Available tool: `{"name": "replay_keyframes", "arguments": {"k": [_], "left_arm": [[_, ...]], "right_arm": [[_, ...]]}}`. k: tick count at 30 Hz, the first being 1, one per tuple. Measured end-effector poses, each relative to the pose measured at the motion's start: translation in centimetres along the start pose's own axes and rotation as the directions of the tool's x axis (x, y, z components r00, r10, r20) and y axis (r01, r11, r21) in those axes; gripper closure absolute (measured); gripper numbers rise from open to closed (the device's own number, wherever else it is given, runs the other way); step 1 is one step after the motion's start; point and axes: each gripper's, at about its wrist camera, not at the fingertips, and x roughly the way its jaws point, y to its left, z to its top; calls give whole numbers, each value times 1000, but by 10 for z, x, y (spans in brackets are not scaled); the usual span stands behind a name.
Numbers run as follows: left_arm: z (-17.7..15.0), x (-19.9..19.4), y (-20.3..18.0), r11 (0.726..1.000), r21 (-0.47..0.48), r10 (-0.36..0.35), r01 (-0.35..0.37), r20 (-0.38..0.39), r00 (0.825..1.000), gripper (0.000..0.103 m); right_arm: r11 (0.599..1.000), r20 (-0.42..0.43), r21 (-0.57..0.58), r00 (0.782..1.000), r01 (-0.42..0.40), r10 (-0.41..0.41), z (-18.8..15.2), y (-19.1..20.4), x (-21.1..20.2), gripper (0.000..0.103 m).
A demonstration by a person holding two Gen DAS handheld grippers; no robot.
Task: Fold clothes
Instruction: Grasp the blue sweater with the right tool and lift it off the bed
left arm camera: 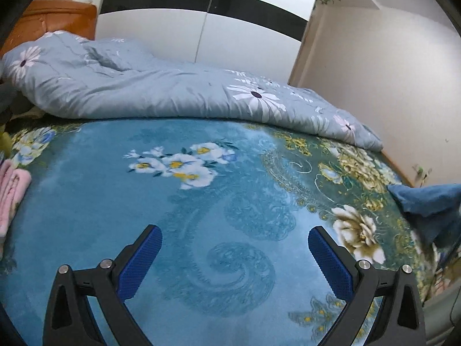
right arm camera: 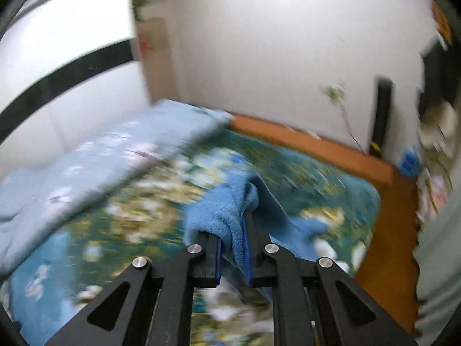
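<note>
A blue terry towel is bunched between the blue pads of my right gripper, which is shut on it and holds it up off the bed; the view is blurred. Part of the same blue towel hangs at the right edge of the left wrist view. My left gripper is open with nothing between its fingers, hovering over the teal floral bedspread. A folded pink cloth lies at the bed's left edge.
A grey-blue floral quilt is heaped along the far side of the bed. A white wardrobe with a black band stands behind it. An orange wooden bed frame borders the right side, with clutter by the wall.
</note>
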Motion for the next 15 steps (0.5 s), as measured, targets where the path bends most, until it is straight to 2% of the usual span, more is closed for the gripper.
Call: {"name": "replay_keyframes", "arguments": {"k": [4, 7, 11, 15], "left_arm": [[-3, -31, 22, 999, -40, -24, 25, 35, 999, 0], [-3, -56, 41, 997, -64, -27, 31, 57, 998, 0], [2, -97, 69, 995, -94, -17, 29, 119, 993, 0], [3, -142, 102, 991, -130, 20, 5, 194, 981, 0]], "right_arm": [[982, 42, -114, 987, -148, 153, 13, 90, -49, 91], [942, 65, -188, 953, -279, 295, 18, 165, -87, 91], [839, 67, -249, 855, -485, 514, 24, 255, -141, 91], [712, 77, -294, 727, -638, 683, 27, 313, -198, 91]]}}
